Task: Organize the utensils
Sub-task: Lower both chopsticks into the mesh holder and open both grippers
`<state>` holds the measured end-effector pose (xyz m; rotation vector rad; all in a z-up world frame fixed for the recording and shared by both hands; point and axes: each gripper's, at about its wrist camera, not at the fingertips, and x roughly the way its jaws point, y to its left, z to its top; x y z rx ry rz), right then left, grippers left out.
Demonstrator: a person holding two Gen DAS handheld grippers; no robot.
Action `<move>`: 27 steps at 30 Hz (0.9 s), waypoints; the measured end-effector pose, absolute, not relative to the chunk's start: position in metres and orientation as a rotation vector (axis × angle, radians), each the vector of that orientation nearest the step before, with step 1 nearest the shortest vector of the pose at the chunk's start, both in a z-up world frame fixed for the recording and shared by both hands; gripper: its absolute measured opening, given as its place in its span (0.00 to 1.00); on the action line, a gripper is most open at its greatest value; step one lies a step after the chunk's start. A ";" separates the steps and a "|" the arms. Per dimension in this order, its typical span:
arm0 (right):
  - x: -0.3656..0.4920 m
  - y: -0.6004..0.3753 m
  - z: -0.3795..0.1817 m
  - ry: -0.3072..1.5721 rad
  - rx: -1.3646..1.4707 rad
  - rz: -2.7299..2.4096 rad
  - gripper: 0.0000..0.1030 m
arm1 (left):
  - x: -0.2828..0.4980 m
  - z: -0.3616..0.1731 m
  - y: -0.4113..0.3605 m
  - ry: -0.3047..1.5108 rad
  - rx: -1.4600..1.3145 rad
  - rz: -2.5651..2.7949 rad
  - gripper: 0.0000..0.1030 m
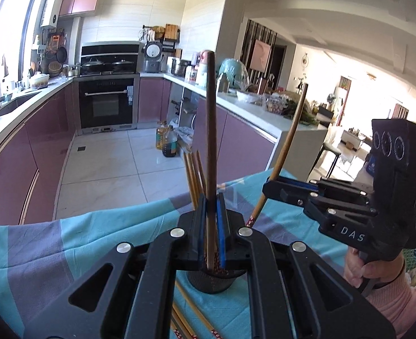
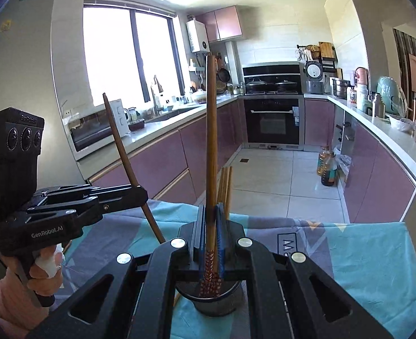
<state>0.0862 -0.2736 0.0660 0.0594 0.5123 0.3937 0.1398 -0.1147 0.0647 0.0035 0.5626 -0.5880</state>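
A: In the left wrist view, what does the left gripper [image 1: 211, 226] hold?

B: It is closed on a dark brown chopstick [image 1: 211, 130], which stands nearly upright between the blue pads, its patterned lower end over a dark cup [image 1: 211, 282] on the tabletop. The cup sits on a teal and grey cloth [image 1: 100, 231]. Several pale chopsticks [image 1: 193, 175] stick up from behind the gripper, just left of the held one.

A: And the other hand?

B: At the right, the right gripper [image 1: 267, 188] is clamped on a second brown chopstick [image 1: 285, 152], tilted, its patterned tip pointing down toward the cup. More loose chopsticks [image 1: 191, 313] lie flat on the cloth at the bottom.

A: Now the right wrist view?

B: The right gripper [image 2: 211, 234] pinches its chopstick [image 2: 211, 141] upright, red-patterned end over the cup [image 2: 216, 306], with the pale chopsticks [image 2: 226, 186] just right of it. At the left, the left gripper [image 2: 144, 193] is shut on its tilted chopstick [image 2: 131, 166]. The hand [image 2: 42, 274] holding it has a white wrap on a finger.
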 end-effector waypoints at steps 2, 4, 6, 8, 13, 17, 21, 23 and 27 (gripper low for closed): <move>0.090 -0.273 0.060 0.538 0.052 0.391 0.06 | 0.142 0.059 -0.119 0.589 0.022 -0.592 0.07; 0.093 -0.271 0.055 0.558 0.043 0.388 0.06 | 0.143 0.052 -0.119 0.611 0.043 -0.598 0.07; 0.096 -0.270 0.052 0.578 0.034 0.387 0.06 | 0.145 0.047 -0.122 0.629 0.061 -0.603 0.07; 0.098 -0.269 0.049 0.599 0.023 0.386 0.06 | 0.147 0.043 -0.123 0.651 0.070 -0.608 0.07; 0.104 -0.265 0.040 0.660 0.003 0.390 0.06 | 0.155 0.033 -0.125 0.703 0.081 -0.619 0.07; 0.112 -0.259 0.031 0.713 -0.005 0.396 0.06 | 0.165 0.026 -0.128 0.749 0.071 -0.628 0.07; 0.117 -0.256 0.025 0.741 -0.004 0.395 0.06 | 0.172 0.020 -0.128 0.764 0.069 -0.620 0.08; 0.120 -0.255 0.023 0.749 0.000 0.390 0.06 | 0.177 0.019 -0.129 0.769 0.065 -0.618 0.08; 0.127 -0.256 0.023 0.752 0.017 0.383 0.06 | 0.187 0.016 -0.132 0.777 0.063 -0.592 0.08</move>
